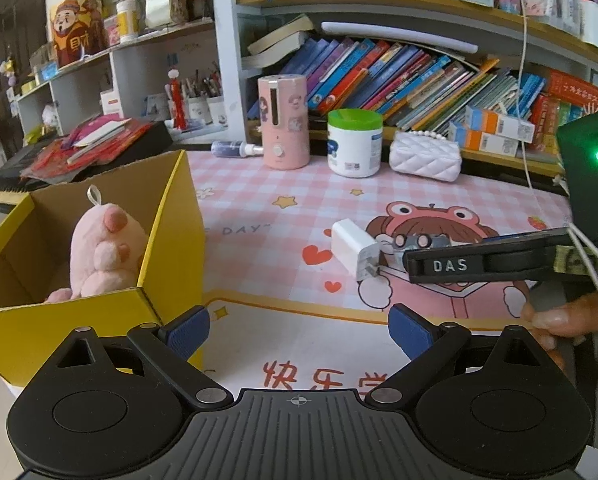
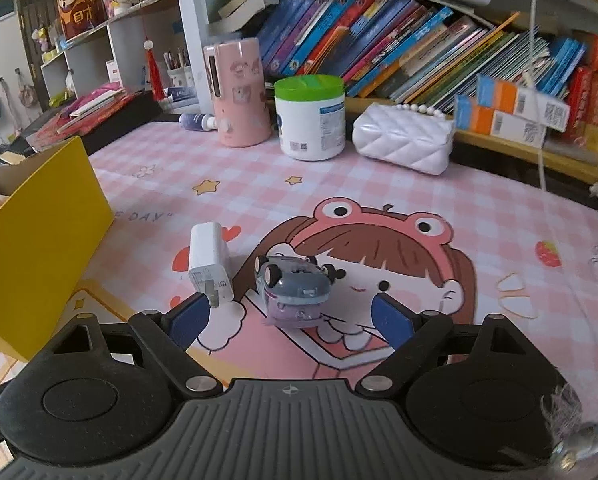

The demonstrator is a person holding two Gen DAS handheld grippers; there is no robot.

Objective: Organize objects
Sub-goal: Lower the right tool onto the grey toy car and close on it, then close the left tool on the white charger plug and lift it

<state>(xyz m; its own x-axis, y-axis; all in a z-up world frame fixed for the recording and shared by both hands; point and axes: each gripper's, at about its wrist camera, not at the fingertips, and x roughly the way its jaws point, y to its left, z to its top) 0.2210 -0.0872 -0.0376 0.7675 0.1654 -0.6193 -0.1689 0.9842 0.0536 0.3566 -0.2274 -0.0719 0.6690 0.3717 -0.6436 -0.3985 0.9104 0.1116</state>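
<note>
we hold the right gripper [image 2: 289, 320] spread just short of the toy car [image 2: 293, 286], which lies overturned on the mat [image 2: 379, 184] beside the charger [image 2: 211, 262]. we should centre both pads [image 2: 391, 320] on its sides, clear of the charger. the left gripper [image 1: 299, 330] hangs spread and empty by the box [image 1: 179, 232]. the box floor is hidden.

One yellow cardboard box [image 1: 175, 240] stands at the left of the left wrist view, with one pink plush toy [image 1: 99, 252] inside. On the mat at centre lie one white charger [image 2: 211, 264] and one small grey toy car [image 2: 295, 284]. Along the back, upper centre, stand one pink cylindrical appliance [image 2: 239, 92], one white tub with a green lid [image 2: 311, 116], one white quilted purse [image 2: 403, 140] and one small dark bottle [image 2: 197, 121] lying on its side. Two orange-and-blue cartons [image 2: 511, 112] are stacked at upper right.
</note>
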